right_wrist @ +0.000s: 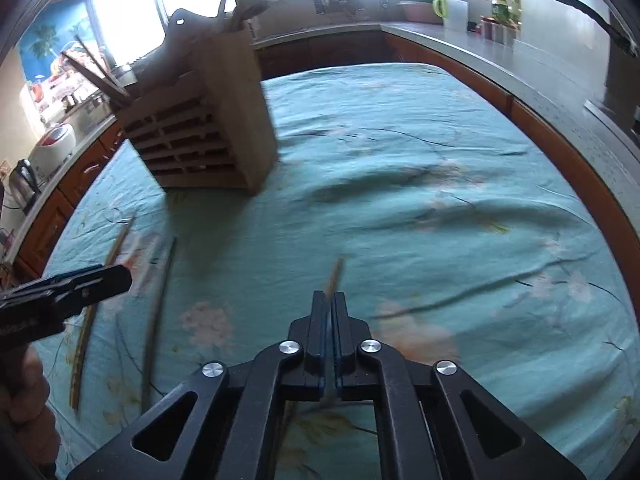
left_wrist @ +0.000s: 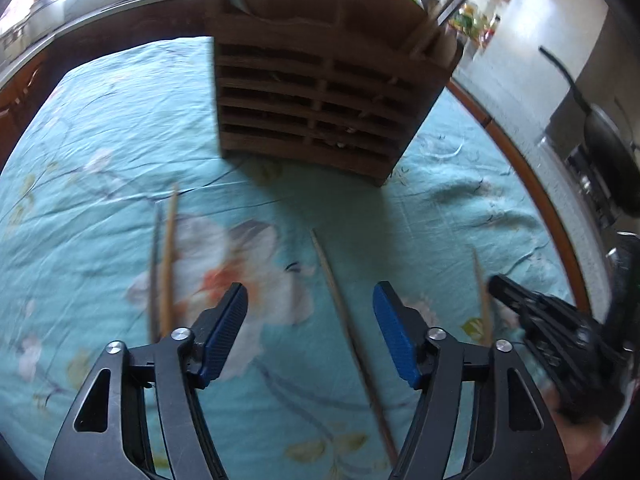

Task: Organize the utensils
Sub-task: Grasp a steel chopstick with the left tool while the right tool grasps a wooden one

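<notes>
The left tool (left_wrist: 310, 328) stands wide open over the tabletop's floral cloth (left_wrist: 100, 128), holding nothing; one loose chopstick (left_wrist: 352, 344) lies between its pads, its near end cut off behind the tool's frame. Two more chopsticks (left_wrist: 166, 264) lie at about 10 o'clock, smeared by blur. The right tool (right_wrist: 329, 312) is closed on a chopstick (right_wrist: 335, 276), only its tip visible. The slatted wooden holder (left_wrist: 316, 112) stands at 12 o'clock, its contents hard to make out.
</notes>
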Motion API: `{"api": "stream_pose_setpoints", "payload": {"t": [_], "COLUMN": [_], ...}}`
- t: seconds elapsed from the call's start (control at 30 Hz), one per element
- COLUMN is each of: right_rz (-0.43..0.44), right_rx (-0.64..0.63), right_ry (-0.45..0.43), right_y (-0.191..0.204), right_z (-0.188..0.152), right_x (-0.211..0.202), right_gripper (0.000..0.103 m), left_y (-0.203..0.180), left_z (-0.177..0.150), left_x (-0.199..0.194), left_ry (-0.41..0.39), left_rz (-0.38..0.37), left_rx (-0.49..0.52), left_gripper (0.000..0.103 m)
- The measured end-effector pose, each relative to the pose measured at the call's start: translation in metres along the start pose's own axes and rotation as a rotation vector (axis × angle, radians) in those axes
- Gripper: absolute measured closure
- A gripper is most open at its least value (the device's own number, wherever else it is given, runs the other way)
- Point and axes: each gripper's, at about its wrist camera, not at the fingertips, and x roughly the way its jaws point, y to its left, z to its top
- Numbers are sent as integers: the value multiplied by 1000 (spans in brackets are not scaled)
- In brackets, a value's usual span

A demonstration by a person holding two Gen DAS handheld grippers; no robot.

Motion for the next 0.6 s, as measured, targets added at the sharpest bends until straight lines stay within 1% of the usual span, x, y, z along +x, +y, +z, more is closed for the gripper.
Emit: {"api": "stream_pose_setpoints", "payload": {"t": [0.03,0.07,0.1,0.13,0.17,0.2,0.3,0.37,0.47,0.53,0.6], "right_rz": [9,33,40,36,42,53,81,109,100,93,83], "right_rx": [15,37,53,61,66,73,101,115,95,90,91], "right_ry": [4,7,10,10,6,2,-21,-43,-33,-14,11], "right_y": [-8,-16,-20,-24,-27,-28,-30,-29,-20,-17,-15], "right_z": [-1,-3,-3,-5,-7,-7,-6,-3,3,4,3], "right_x": [-1,-3,-2,-4,-5,-7,-11,-16,-14,-7,1], "right_gripper": [102,102,101,100,97,96,96,96,93,91,91], "left_y": [-3,-6,-11,-15,-20,-22,-25,-20,-10,-7,-4], "left_z": [2,2,2,0,-3,-5,-16,-21,-19,-15,-7], "left_x": [7,14,14,15,14,14,7,1,-8,-9,-4], "left_ry": [16,38,14,18,13,18,26,32,9,2,9], "left_rz": [8,9,33,41,50,45,16,-11,-22,-11,-6], "left_rx": [12,23,48,78,110,126,156,132,78,57,46], "left_gripper": [53,60,65,76,78,85,86,86,85,76,72]}}
